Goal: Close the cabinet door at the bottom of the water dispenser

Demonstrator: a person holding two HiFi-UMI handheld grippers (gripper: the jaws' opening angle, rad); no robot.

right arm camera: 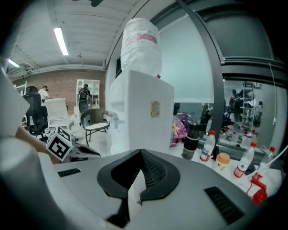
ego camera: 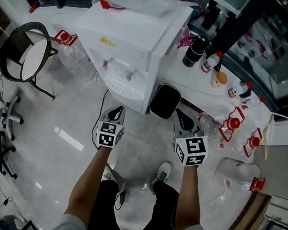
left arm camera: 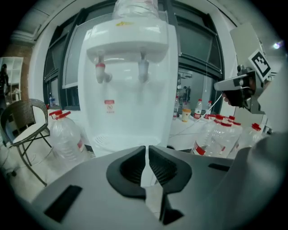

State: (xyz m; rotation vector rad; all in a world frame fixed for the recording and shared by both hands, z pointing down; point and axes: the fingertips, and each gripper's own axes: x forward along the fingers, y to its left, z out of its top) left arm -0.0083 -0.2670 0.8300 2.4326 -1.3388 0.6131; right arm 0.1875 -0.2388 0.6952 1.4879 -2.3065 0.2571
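I count one water dispenser (ego camera: pixel 133 44), two taps (left arm camera: pixel 100 72) on its front, one chair (ego camera: pixel 27 53) to its left, and four big water jugs (ego camera: pixel 75 55) on the floor: one on the left, three on the right. Both forearms reach forward side by side. The left gripper (ego camera: pixel 116 110) and the right gripper (ego camera: pixel 183 118) point at the dispenser and tilt slightly down. The left jaws are all but together with only a thin slit between them, and the right jaws meet at the tips. Neither pair holds anything. The dispenser stands upright on the floor just ahead, long axis vertical, taps facing me. I cannot see the cabinet door at its base, which is hidden below the drip tray (ego camera: pixel 123 89).
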